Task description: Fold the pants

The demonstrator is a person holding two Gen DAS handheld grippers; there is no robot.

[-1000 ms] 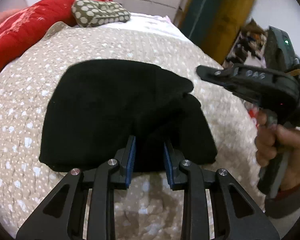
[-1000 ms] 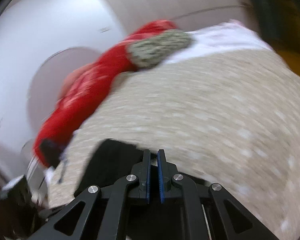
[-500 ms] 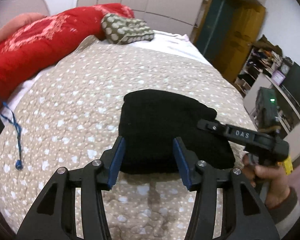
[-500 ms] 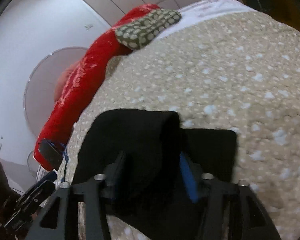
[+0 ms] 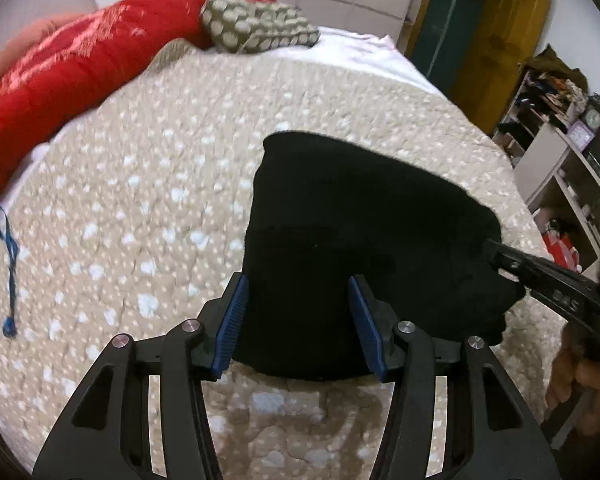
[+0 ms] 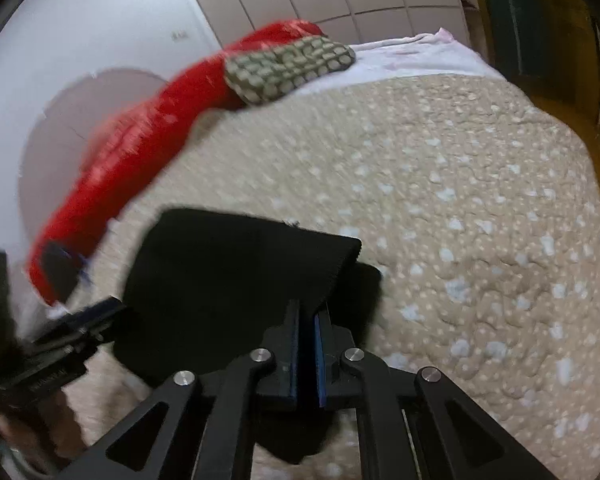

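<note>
Folded black pants (image 5: 360,232) lying flat on beige speckled bedspread (image 5: 140,200). Left claw (image 5: 298,320) spread apart over near edge of pants, nothing pinched, jaws just widened. Right claw (image 6: 308,354) just drawn together, nearly closed, at right edge of pants; whether cloth is caught between the pads cannot be told. Red blanket (image 5: 60,80) and spotted cushion (image 5: 256,26) at far end of bed.

The folded pants (image 5: 340,232) are seen as plain black, with no pattern made out. The bedspread (image 5: 148,184) is beige, strewn with small white flecks. A bright red quilt (image 5: 60,80) (faintly marked with paler streaks, perhaps a print, though blur hides it) is shown beside an olive-brown pillow (image 5: 256,28) dotted in cream. The left tool (image 5: 298,320) is black, its pads (image 5: 232,320) blue. A blue cord (image 5: 10,264) is seen at the bed's edge.
</note>
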